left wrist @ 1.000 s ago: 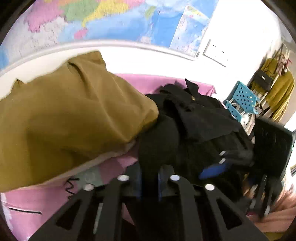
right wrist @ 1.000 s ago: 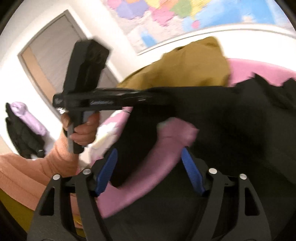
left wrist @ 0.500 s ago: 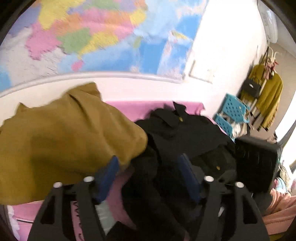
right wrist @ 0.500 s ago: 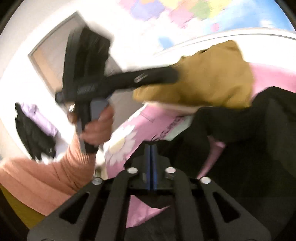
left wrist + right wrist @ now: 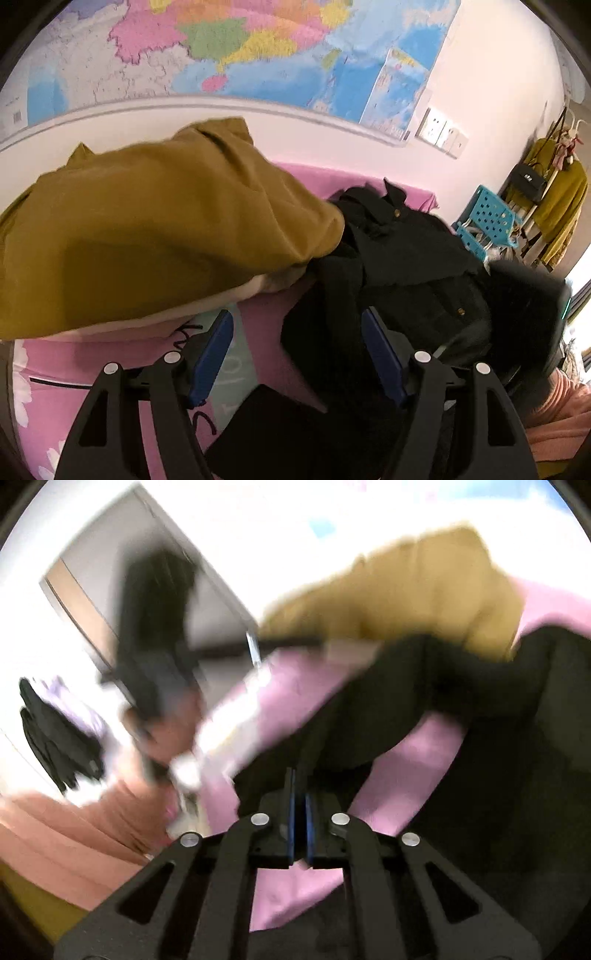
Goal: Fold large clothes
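Black angular gripper frames, silver screws [image 5: 422, 356], blue-padded fingers [image 5: 212, 356], salmon-pink knit sleeve [image 5: 55, 830]

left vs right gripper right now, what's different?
The left gripper stands open after its jaws just opened, pads clear of the black coat; the right gripper is shut, its blue pads together on a fold of that coat. The left view is sharp, the right blurred. Both are black with blue pads.
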